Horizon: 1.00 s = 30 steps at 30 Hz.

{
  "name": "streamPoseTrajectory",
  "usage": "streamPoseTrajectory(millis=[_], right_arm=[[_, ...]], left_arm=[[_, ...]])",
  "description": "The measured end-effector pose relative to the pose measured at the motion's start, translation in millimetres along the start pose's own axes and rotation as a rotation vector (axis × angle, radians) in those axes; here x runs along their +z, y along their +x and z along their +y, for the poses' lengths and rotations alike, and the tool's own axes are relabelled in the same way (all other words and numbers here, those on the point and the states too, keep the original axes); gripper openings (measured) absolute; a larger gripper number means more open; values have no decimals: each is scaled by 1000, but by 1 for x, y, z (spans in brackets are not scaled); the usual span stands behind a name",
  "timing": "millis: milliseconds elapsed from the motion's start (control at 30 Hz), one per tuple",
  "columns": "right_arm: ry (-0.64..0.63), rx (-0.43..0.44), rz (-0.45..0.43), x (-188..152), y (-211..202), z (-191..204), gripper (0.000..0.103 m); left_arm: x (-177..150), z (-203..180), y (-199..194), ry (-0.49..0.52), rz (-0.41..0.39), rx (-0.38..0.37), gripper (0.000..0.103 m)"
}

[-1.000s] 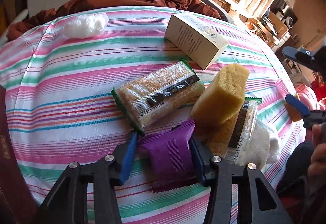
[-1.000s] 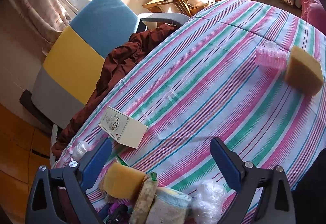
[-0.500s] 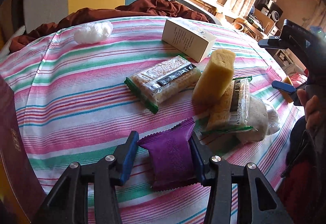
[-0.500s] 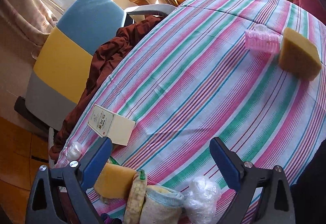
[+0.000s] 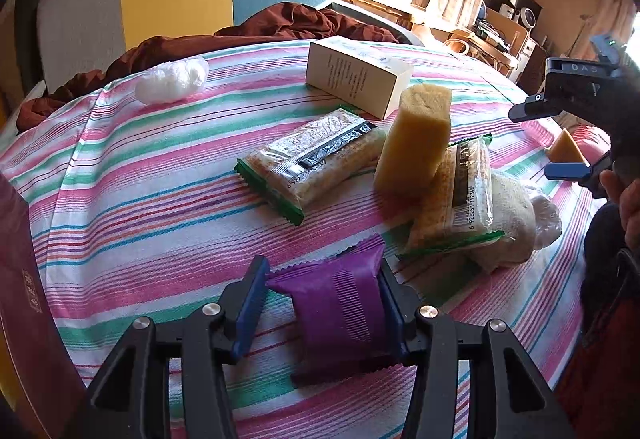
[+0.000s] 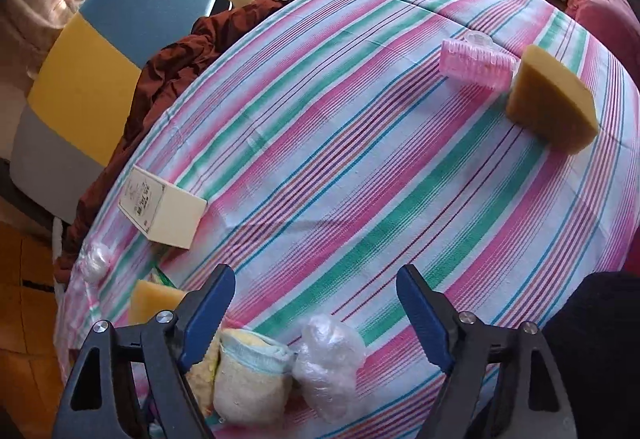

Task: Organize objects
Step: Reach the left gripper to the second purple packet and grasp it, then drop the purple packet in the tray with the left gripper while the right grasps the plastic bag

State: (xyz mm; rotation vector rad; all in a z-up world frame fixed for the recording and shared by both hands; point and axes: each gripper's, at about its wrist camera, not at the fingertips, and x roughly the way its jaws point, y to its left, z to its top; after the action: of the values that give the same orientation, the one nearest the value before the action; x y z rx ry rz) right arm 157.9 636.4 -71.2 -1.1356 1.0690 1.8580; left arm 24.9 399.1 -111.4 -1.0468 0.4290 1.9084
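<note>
**Two claws over a crowded striped table, one packet already in hand**

Two risks stand out. First, the left claw [image 5: 320, 303] has its blue pads pressed on the sides of a soft purple foil snack packet [image 5: 340, 313], and the pouch looks puffy and slick. In my judgement a squeeze on such a wrapper could let it slide out or twist, or crush what is inside, if the claw is tilted further or swung quickly. Second, the pile just beyond it is precarious: a yellow sponge block [image 5: 414, 147] stands tilted against a clear-wrapped cracker pack with green ends [image 5: 460, 195], which itself leans on a cream towelling bundle [image 5: 512, 215]. A brush from either claw would likely topple the sponge onto the second, flat-lying cracker pack [image 5: 312, 159].

The right claw [image 6: 316, 303] is closing with nothing between its pads; its jaws stand fairly wide above bare striped tablecloth [image 6: 340, 159]. A crumpled clear plastic bag [image 6: 328, 359] and the towelling bundle lie just below its tips, so a closing motion here may snag the bag instead of a chosen item.

Both claws point steeply down at the table. The left one hangs low over the near edge with the packet held near the cloth; whether the packet touches it I cannot tell. The right one hovers above the pile from the other side, a hand [image 5: 624, 199] behind it.

Farther off sit a white cardboard box [image 5: 356, 77], a pink ribbed roller [image 6: 474, 65] and a wedge-shaped yellow sponge [image 6: 552, 99].
</note>
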Motion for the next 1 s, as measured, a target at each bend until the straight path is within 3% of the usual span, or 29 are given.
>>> streamPoseTrajectory(millis=[100,333,400,433,467,533,700,867,1000], right_arm=[[-73,-46,67,-5,2,1,74],[-54,-33,180,-22,28,1,64],[-61,-41,180,-22,32,4,51],[-80,-41,180,-23,32,7,36],[-101,-45,177,-24,33,11,34],[-104,-21,159,-25,31,14,31],[-23,40,73,-22,25,6,31],[-17,-3,-48,-21,13,7,31],[-17,-20,-88,-15,6,2,31]], left_arm=[[-2,-1,1,15,-11,6,51],[-3,0,0,17,-8,12,50],[-3,0,0,19,-6,12,50],[-2,0,0,19,-3,13,49],[-2,0,0,19,-1,17,48],[-1,1,-1,16,0,31,41],[-3,9,-8,-34,11,9,34],[-9,10,-32,-62,-2,-63,34],[-14,13,-66,-67,-47,-96,34]])
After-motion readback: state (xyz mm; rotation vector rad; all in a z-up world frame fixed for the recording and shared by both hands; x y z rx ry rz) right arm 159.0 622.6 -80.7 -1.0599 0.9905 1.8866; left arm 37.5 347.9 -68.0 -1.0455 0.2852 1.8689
